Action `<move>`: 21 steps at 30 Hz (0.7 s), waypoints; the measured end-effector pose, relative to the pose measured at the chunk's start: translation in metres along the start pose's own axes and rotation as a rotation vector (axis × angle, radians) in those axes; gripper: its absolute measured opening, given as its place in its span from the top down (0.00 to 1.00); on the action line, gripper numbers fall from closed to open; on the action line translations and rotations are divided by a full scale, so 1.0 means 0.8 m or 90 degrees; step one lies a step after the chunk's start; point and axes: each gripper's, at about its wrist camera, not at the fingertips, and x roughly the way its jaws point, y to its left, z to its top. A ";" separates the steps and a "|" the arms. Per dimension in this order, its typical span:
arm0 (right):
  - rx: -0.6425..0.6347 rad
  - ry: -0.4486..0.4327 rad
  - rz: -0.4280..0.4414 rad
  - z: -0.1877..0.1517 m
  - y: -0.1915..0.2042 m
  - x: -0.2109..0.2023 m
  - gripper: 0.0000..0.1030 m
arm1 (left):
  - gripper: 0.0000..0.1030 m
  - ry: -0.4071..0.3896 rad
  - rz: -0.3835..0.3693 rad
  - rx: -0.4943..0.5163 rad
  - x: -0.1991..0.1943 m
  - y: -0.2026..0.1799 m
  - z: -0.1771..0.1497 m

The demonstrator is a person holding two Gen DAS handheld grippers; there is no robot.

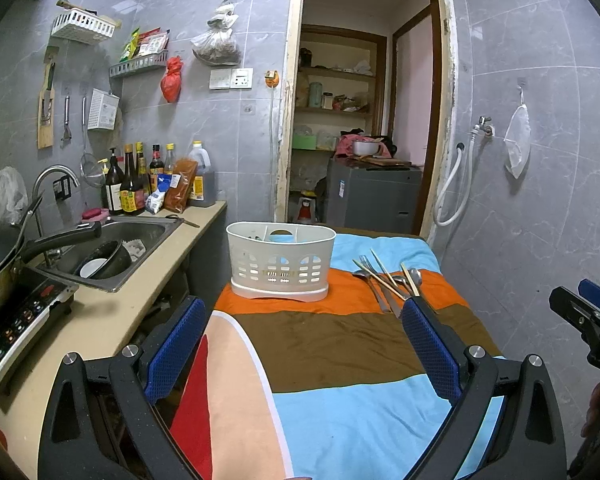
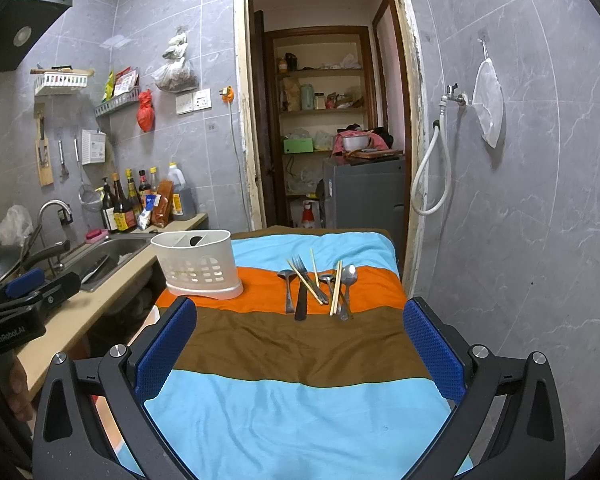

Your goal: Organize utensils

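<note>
both tongs are hovering low over the near end of the bench (image 2: 300, 420), which is lying under a striped cloth (image 2: 300, 344). left tongs (image 1: 302, 332) are standing spread wide, holding nothing; right tongs (image 2: 300, 328) are likewise spread wide and empty. the utensils (image 2: 318, 286) are lying in a loose pile on the orange stripe: a fork (image 2: 301, 280), spoons (image 2: 348, 280) and chopsticks (image 2: 335, 288), some crossing one another. the pile is sitting ahead of the right tongs, roughly centred between its fingers, and ahead-right of the left tongs. the white caddy (image 1: 281, 260) is standing upright on the same stripe, left of the pile, directly ahead of the left tongs. a sink (image 1: 116, 246) is sitting further left.
</note>
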 end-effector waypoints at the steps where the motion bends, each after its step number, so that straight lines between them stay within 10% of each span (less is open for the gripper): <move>1: 0.000 0.000 0.000 0.000 0.000 0.000 0.00 | 0.06 0.000 0.000 0.000 -0.001 -0.001 0.000; 21: 0.001 0.002 0.001 -0.002 0.004 0.002 0.00 | 0.06 0.004 -0.003 -0.003 0.002 0.014 -0.006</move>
